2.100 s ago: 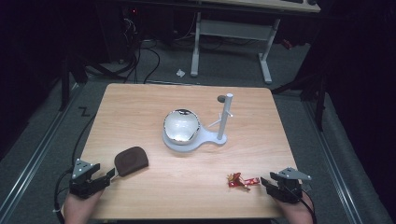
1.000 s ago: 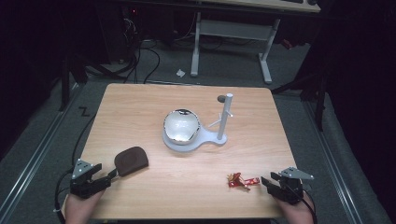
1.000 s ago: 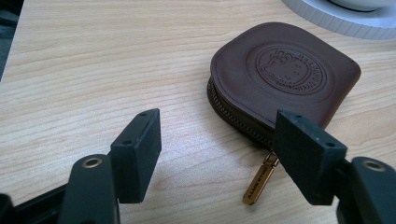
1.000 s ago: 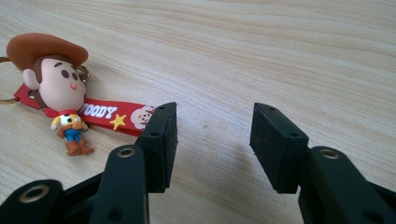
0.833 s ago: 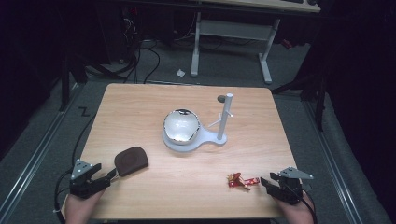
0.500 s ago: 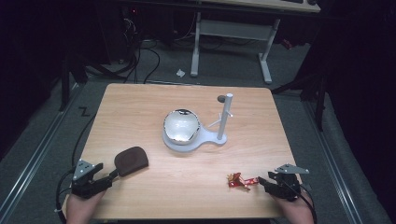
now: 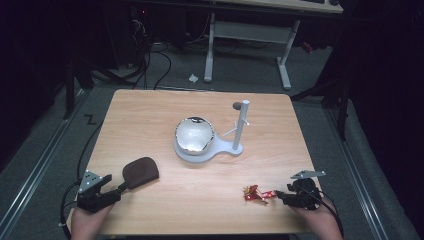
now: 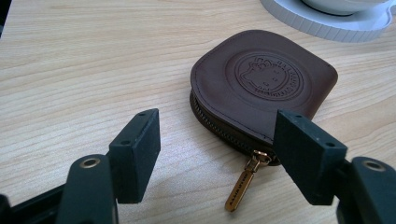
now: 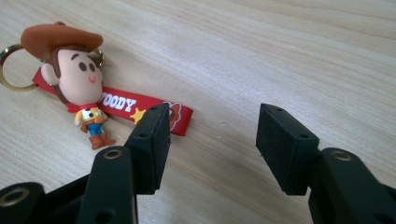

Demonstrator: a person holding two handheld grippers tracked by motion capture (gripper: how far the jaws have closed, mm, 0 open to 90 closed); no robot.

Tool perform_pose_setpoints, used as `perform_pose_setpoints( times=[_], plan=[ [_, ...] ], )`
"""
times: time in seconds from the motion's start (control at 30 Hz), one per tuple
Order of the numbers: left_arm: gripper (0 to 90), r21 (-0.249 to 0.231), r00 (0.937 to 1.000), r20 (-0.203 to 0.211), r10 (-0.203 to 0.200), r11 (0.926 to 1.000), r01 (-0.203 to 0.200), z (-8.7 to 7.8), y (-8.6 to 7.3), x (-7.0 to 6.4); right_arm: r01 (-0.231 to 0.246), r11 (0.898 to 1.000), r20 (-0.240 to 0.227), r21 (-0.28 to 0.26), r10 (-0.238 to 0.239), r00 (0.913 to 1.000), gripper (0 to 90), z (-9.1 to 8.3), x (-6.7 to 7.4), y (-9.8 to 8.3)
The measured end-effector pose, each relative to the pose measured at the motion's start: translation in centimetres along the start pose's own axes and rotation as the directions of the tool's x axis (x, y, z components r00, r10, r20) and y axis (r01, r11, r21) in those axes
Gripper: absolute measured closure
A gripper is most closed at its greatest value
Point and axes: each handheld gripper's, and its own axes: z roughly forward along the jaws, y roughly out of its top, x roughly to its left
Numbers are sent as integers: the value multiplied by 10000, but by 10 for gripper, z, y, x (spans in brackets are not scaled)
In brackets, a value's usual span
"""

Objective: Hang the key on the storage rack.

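Note:
A brown leather zip pouch [image 7: 141,171] [image 8: 261,84] lies at the table's near left, its brass zip pull [image 8: 243,184] pointing at my left gripper [image 7: 120,188] [image 8: 217,135]. That gripper is open, its jaws just short of the pouch's zipped edge. At the near right lies a cowboy-figure keychain [image 7: 257,193] [image 9: 77,84] with a red strap [image 9: 121,105] and a metal ring. My right gripper [image 7: 278,195] [image 9: 215,123] stands open just right of it. Its jaws have just been opening, with bare wood between them and the left jaw over the strap's end.
A white stand [image 7: 227,149] at the table's middle carries a shiny round bowl [image 7: 195,135] and an upright post [image 7: 242,122]. The wooden table [image 7: 150,115] ends close behind both hands. Desk legs and cables stand on the dark floor beyond.
The right gripper has shifted slightly left and up the picture toward the keychain. The left gripper, the pouch and the keychain have stayed put.

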Motion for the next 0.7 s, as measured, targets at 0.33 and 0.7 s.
perform_pose_setpoints(
  times=[0.33, 0.7],
  plan=[
    [305, 2, 10000, 57, -3, 10000, 3, 0, 0, 0, 614, 9928, -82, 1031, -609, 9981, 434, -1, 6, 10],
    [298, 23, 10000, 85, -45, 10000, 45, 0, 1, 1, 1344, 9680, -345, 2120, -1300, 9909, 423, -6, 13, 24]
  ],
)
